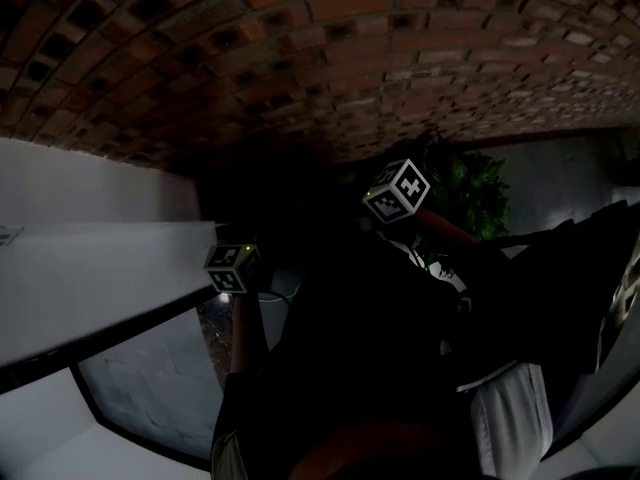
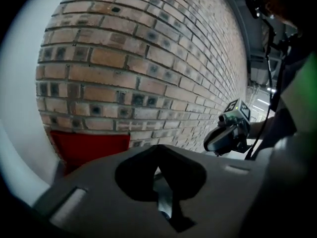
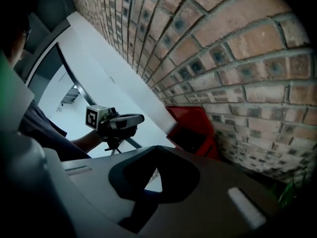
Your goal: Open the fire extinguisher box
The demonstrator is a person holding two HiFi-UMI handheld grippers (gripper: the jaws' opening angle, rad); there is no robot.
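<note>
Red fire extinguisher box [image 2: 89, 148] sits low against the brick wall [image 2: 148, 58], while the left claw [image 2: 158, 148] and right claw [image 3: 156, 151] hover clear of it, each pressed together and empty.

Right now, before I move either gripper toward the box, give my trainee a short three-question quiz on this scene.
1. True or false: the left gripper is touching the red fire extinguisher box.
2. The box sits against: A) a brick wall; B) a glass door; C) a wooden fence.
3. Fill in: the left gripper and the right gripper both have their jaws ____, with nothing between them.

Key: 1 false, it is held apart from the box. 2 A. 3 together.
</note>
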